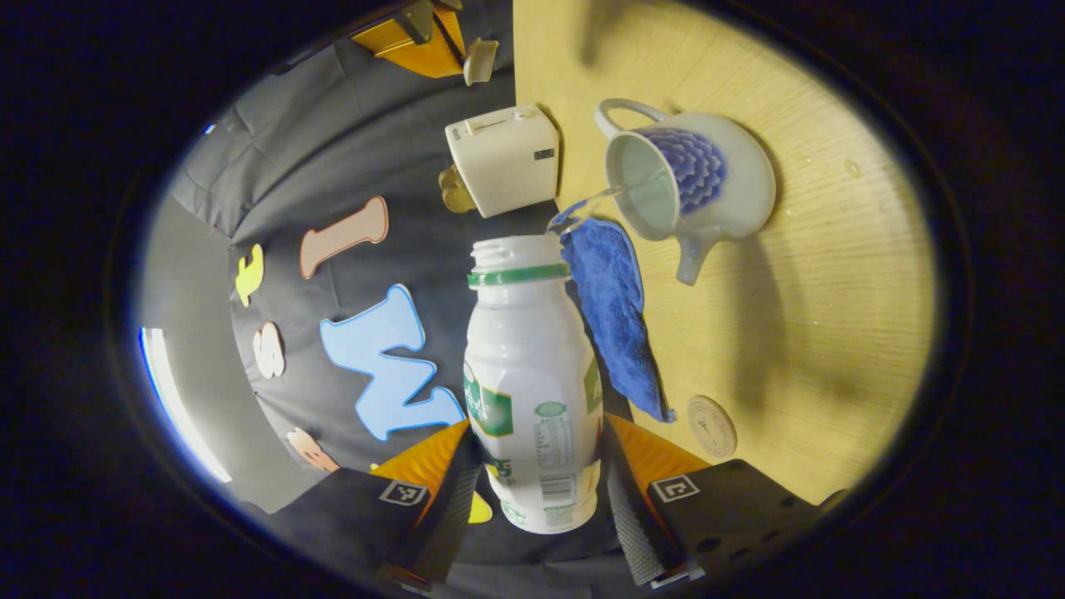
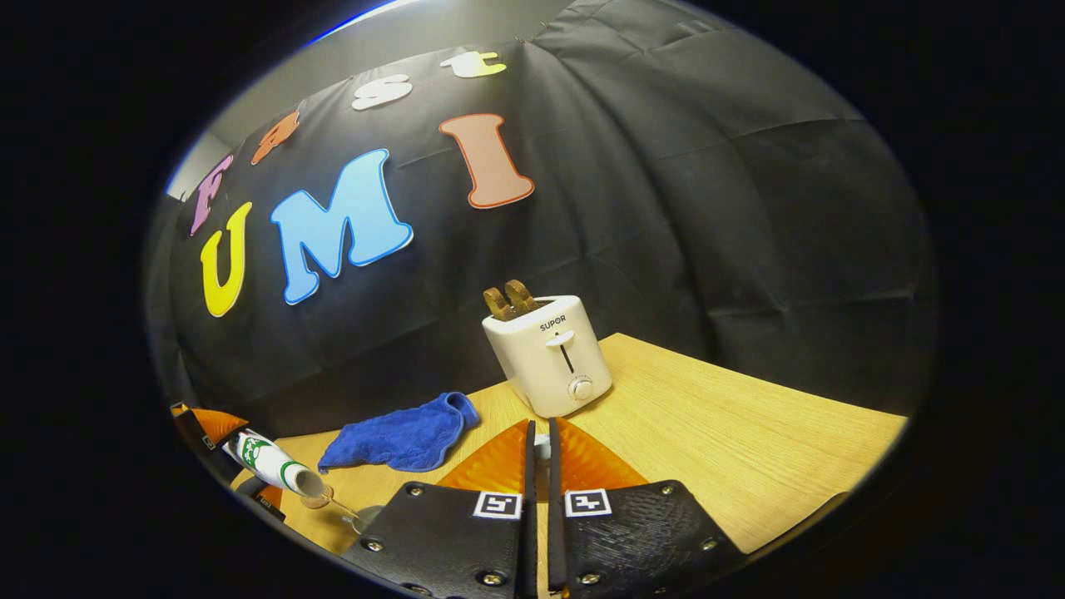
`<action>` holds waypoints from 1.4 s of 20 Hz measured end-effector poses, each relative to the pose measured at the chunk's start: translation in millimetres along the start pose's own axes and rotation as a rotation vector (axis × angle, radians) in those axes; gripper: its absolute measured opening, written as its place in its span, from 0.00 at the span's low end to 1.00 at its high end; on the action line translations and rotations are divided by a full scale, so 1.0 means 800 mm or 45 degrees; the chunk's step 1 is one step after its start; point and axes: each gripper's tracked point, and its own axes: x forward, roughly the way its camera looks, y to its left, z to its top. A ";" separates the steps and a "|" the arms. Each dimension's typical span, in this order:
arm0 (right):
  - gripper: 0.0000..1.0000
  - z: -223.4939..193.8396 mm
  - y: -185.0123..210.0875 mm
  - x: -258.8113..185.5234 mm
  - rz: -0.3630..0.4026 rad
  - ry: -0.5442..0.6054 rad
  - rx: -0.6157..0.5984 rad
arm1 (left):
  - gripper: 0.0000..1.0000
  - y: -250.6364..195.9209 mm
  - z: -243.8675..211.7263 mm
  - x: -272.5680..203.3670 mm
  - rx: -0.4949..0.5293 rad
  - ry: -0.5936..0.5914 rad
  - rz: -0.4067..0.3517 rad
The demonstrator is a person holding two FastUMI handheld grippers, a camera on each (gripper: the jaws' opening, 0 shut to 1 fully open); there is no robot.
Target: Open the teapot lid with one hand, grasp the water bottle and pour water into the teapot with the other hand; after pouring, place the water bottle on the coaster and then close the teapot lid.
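A: How's the bottle point(image 1: 532, 391) lying?
B: Tipped, neck toward the open teapot point(image 1: 686, 187) on the worktop point(image 1: 815, 316), left claw point(image 1: 532, 491) clamped on it.
A: Right claw point(image 2: 539, 453)?
B: Nearly closed on something small, unclear.

Black gripper point(image 2: 539, 453) housings with square markers and screws.

I'm looking at a staged recording booth, not a real kitchen: black cloth point(image 2: 707, 208) is hanging as the wall behind a light wooden table point(image 2: 749, 433), where a toaster point(image 2: 549, 353) and a blue rag point(image 2: 399, 437) are sitting as household props.
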 end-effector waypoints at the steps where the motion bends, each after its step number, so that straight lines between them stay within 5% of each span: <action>1: 0.04 -0.001 -0.001 0.000 0.001 0.000 0.002 | 0.88 0.000 -0.001 0.001 0.007 0.001 0.000; 14: 0.04 -0.003 -0.004 0.001 0.005 0.013 0.036 | 0.88 0.010 -0.001 0.002 0.092 0.005 0.005; 15: 0.05 -0.003 -0.006 0.002 0.003 0.014 0.039 | 0.82 0.010 -0.002 0.001 0.100 0.006 0.005; 16: 0.05 -0.004 -0.006 0.002 0.002 0.014 0.041 | 0.88 0.009 -0.002 0.000 0.110 0.006 0.005; 22: 0.04 -0.008 -0.005 0.004 0.006 0.028 0.044 | 0.82 0.008 0.002 0.000 0.150 0.005 0.010; 28: 0.04 -0.010 -0.006 0.004 0.004 0.034 0.048 | 0.88 0.011 0.002 0.002 0.199 0.003 0.020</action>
